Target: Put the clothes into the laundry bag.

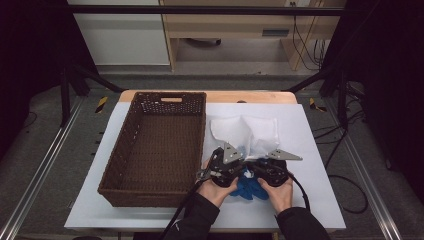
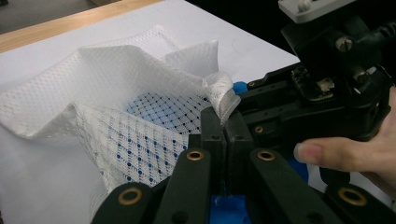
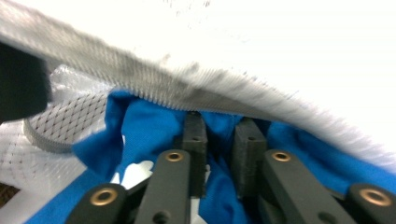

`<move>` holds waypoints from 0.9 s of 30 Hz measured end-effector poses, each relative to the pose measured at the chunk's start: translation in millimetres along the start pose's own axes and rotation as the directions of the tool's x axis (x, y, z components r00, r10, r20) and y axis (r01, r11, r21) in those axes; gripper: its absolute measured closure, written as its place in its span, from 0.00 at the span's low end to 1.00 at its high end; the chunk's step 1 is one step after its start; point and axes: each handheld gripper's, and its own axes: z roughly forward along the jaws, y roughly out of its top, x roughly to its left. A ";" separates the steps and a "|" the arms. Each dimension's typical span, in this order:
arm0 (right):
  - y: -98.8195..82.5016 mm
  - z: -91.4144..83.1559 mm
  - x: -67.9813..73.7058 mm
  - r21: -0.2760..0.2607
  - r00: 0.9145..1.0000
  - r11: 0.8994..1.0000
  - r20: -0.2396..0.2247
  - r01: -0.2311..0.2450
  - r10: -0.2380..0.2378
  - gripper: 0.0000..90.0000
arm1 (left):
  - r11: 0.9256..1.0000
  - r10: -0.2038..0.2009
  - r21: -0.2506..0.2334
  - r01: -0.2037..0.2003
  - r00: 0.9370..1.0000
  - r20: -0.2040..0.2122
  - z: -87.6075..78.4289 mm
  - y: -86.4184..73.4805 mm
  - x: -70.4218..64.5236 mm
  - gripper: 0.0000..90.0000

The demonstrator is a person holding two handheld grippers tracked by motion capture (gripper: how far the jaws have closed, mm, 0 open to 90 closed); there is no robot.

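A white mesh laundry bag [image 1: 245, 131] lies on the white bench [image 1: 310, 150] just to the right of a brown wicker basket [image 1: 157, 147], and a blue cloth [image 1: 250, 187] sits at its near end, part of it already inside the mouth. In the left gripper view the left gripper [image 2: 226, 135] has its jaws pressed together on the bag's banded rim, holding the opening up so that the blue shows through the netting. In the right gripper view the right gripper [image 3: 219, 135] has its jaws pinching a fold of the blue cloth, with a narrow gap between them packed with fabric, right under the rim of the bag. Both things look light, limp and shapeless: the cloth will bunch and trail rather than slide as one piece, so a pinch deep into a thick fold should carry more of it in than a grip on a loose edge. The mesh is thin and collapses easily, and its open weave could snag on a jaw corner; the stiffer rim band seems the best place to hold it, keeping the mouth taut and lifted while the cloth is fed in.
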 end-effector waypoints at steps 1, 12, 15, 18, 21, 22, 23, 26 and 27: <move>-1.3 0.8 0.2 0.001 1.000 1.000 0.003 0.006 -0.006 0.83 | 1.000 -0.005 0.004 0.005 1.000 0.001 1.5 -0.3 0.6 0.99; -24.0 -56.1 8.3 -0.021 0.987 0.986 0.012 0.163 -0.163 0.30 | 1.000 -0.011 -0.001 0.011 0.999 -0.032 3.0 -2.3 8.1 0.99; -29.1 -48.4 9.2 0.039 0.988 0.987 -0.029 0.154 -0.153 0.19 | 1.000 -0.012 -0.010 0.012 0.999 -0.038 2.9 -2.4 8.2 0.99; -28.8 -35.7 13.9 0.088 0.984 0.981 -0.023 0.175 -0.174 0.18 | 1.000 -0.010 -0.016 0.009 0.999 -0.043 2.7 -2.0 7.4 0.99; -24.7 -17.1 15.3 0.147 0.983 0.972 -0.013 0.184 -0.184 0.33 | 1.000 -0.011 -0.020 0.010 0.999 -0.043 2.3 -1.7 7.2 0.99; -24.4 -15.4 15.6 0.158 0.983 0.970 -0.009 0.183 -0.183 0.39 | 1.000 -0.010 -0.023 0.009 0.999 -0.044 1.9 -1.3 7.0 0.99; -24.0 -12.2 15.5 0.170 0.981 0.967 -0.003 0.192 -0.195 0.47 | 1.000 -0.010 -0.026 0.009 0.999 -0.043 1.6 -0.8 6.9 0.99; -20.9 -7.1 11.4 0.201 0.987 0.967 -0.005 0.158 -0.161 0.79 | 1.000 -0.011 -0.029 0.009 0.999 -0.039 1.7 0.1 6.1 0.99; -19.7 -6.1 8.7 0.205 0.990 0.969 -0.005 0.137 -0.139 0.85 | 1.000 -0.007 -0.028 0.006 0.999 -0.040 1.4 0.1 5.7 0.99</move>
